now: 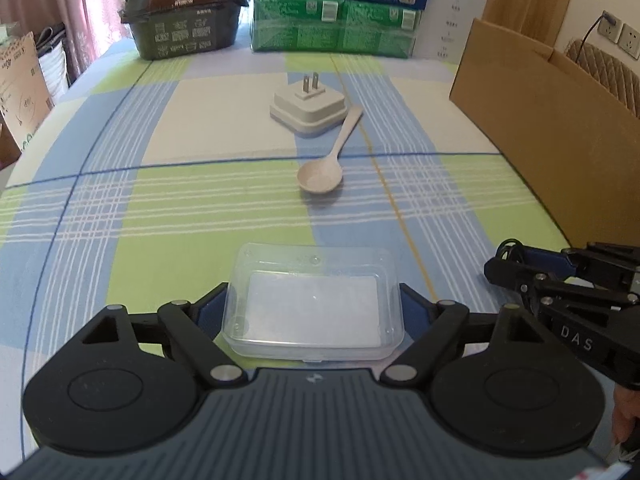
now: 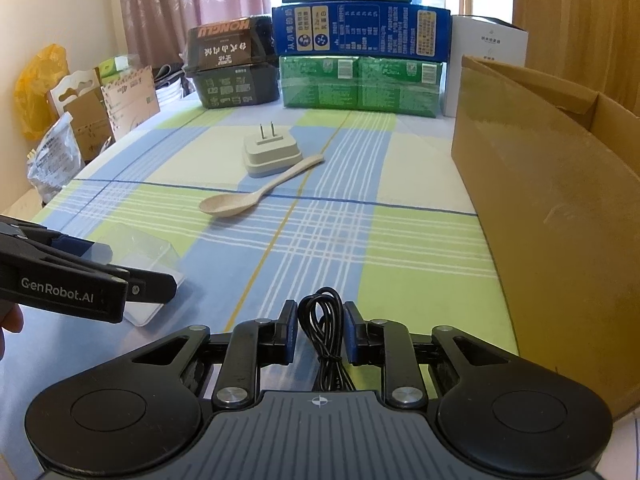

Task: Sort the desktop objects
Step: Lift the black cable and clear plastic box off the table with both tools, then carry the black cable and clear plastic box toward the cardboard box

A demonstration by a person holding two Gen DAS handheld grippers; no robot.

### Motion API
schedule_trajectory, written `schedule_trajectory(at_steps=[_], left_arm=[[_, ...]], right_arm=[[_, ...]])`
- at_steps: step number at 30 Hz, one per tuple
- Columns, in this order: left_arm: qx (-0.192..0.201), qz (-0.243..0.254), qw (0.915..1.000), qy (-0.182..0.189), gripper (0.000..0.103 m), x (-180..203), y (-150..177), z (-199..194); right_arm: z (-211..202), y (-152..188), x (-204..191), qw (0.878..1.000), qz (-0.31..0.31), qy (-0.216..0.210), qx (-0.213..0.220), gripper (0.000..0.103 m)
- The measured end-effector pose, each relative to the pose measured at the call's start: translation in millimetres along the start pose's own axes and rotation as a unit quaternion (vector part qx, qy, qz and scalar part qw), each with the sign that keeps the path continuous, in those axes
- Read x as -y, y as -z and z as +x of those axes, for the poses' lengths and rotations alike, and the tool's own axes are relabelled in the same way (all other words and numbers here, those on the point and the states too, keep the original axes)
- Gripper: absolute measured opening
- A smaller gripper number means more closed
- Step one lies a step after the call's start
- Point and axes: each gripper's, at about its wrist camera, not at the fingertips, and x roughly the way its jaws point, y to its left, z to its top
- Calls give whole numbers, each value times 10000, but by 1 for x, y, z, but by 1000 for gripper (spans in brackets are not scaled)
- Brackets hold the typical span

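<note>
Spoon [image 1: 323,162] before plug adapter [image 1: 308,109]; cardboard box [image 1: 552,136] right.

bright daylight through the curtains [image 2: 192,0], soft shadows, fisheye-bent edges, dark corners

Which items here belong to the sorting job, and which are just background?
Job: clear plastic box between left tongs; black cable between right tongs; spoon; plug adapter; cardboard box.

Background: stacked packages; checked tablecloth.

Stacked boxes [image 2: 360,40], pink curtain [image 2: 192,4].
</note>
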Motion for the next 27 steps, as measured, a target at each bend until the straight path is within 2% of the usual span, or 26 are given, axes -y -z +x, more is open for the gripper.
schedule_trajectory(at_steps=[6, 12, 14, 15, 27], left_arm=[[134, 162, 9997, -109, 82, 12, -3, -10], [242, 74, 9997, -54, 82, 21, -1, -28], [271, 57, 9996, -29, 82, 25, 2, -34], [282, 59, 9996, -23, 82, 27, 3, -37], [394, 143, 9991, -1, 82, 41, 6, -62]], right_arm=[[-14, 0, -1, 9999, -16, -7, 114, 20], [-32, 2, 2, 9996, 154, -34, 220, 18], [-39, 3, 2, 9995, 172, -30, 281, 9], [-42, 4, 3, 9993, 203, -49, 300, 8], [-72, 2, 6, 9985, 278, 29, 461, 7]])
